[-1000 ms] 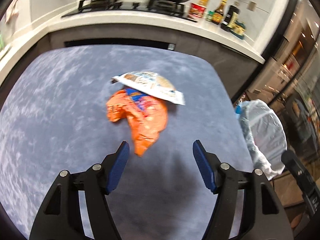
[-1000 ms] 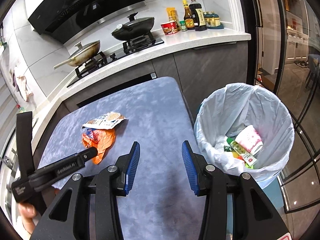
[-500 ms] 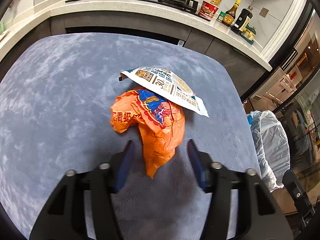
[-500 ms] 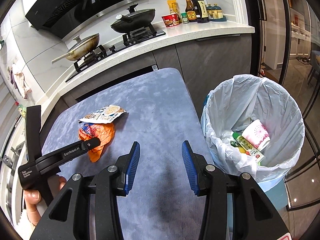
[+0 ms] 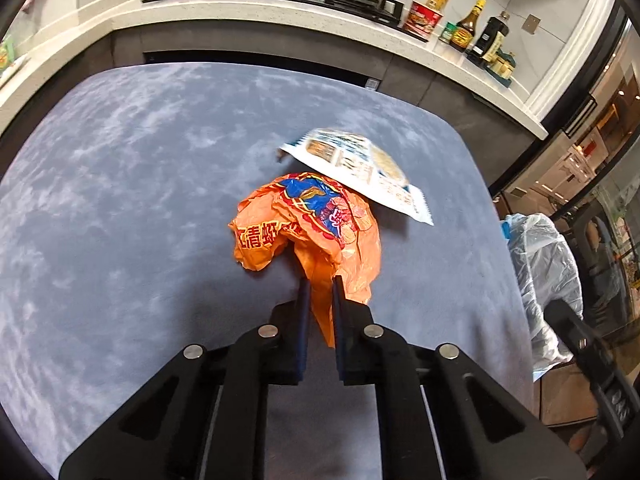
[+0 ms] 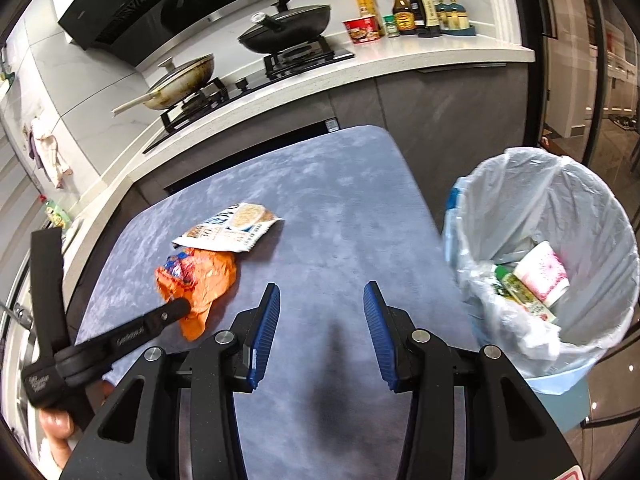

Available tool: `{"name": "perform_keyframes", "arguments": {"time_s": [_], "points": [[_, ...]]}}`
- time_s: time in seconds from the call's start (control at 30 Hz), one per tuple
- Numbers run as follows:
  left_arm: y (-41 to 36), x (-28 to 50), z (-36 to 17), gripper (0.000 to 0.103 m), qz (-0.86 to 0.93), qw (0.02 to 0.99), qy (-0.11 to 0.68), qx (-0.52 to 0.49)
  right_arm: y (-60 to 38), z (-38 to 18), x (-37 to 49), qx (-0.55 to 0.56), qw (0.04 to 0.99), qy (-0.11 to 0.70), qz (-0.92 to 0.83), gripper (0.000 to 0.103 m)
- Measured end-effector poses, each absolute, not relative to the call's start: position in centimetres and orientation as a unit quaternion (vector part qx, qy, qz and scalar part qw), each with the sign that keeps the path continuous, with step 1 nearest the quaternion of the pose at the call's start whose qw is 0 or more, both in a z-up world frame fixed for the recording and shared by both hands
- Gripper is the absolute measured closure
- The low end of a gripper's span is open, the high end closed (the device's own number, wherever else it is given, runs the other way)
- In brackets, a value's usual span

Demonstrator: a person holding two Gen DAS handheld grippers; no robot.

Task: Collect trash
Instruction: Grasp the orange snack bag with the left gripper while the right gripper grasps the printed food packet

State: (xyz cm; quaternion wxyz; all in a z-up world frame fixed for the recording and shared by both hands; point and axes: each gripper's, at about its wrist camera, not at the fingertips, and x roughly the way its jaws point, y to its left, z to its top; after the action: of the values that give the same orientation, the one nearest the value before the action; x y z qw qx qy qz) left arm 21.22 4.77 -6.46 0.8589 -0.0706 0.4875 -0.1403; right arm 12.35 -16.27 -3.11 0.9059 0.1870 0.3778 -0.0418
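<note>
A crumpled orange snack wrapper (image 5: 316,228) lies on the blue-grey table (image 5: 120,200), and a white printed packet (image 5: 360,168) rests on its far edge. My left gripper (image 5: 319,284) is closing, and its blue pads pinch the wrapper's near tail. The right wrist view shows the same wrapper (image 6: 204,276) and packet (image 6: 232,228), with the left gripper's finger (image 6: 176,308) at the wrapper. My right gripper (image 6: 320,296) hovers over bare table to the right of them, open with nothing between its jaws.
A bin with a white liner (image 6: 560,208) stands right of the table and holds a cup, a bottle and other trash. Behind the table runs a counter (image 6: 400,64) with a stove, two pans and sauce bottles. A hand (image 6: 56,424) holds the left gripper.
The left gripper moved forward onto the orange wrapper and its jaws went from wide apart to pinching the wrapper's tail. The right gripper drifted a little, jaws unchanged.
</note>
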Motion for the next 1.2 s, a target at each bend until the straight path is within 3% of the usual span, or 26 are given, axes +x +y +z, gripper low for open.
{"name": "perform_keyframes", "arguments": {"time_s": [0.8,1.07,1.13,1.2], "points": [[12.4,21.4,-6.1,0.096,-0.096,0.866,0.482,-0.093,-11.3,-8.4,23.1,0.216,0.878,0.426,0.039,0.062],[12.1,21.8,-6.7,0.096,-0.105,0.863,0.485,-0.095,-11.0,-9.6,24.7,0.223,0.874,0.430,0.046,0.078],[12.0,21.9,-6.9,0.096,-0.106,0.862,0.487,-0.097,-11.0,-9.6,24.8,0.229,0.872,0.430,0.049,0.091],[12.0,22.0,-7.0,0.096,-0.107,0.860,0.489,-0.098,-11.1,-9.7,24.8,0.234,0.870,0.431,0.051,0.097]]}}
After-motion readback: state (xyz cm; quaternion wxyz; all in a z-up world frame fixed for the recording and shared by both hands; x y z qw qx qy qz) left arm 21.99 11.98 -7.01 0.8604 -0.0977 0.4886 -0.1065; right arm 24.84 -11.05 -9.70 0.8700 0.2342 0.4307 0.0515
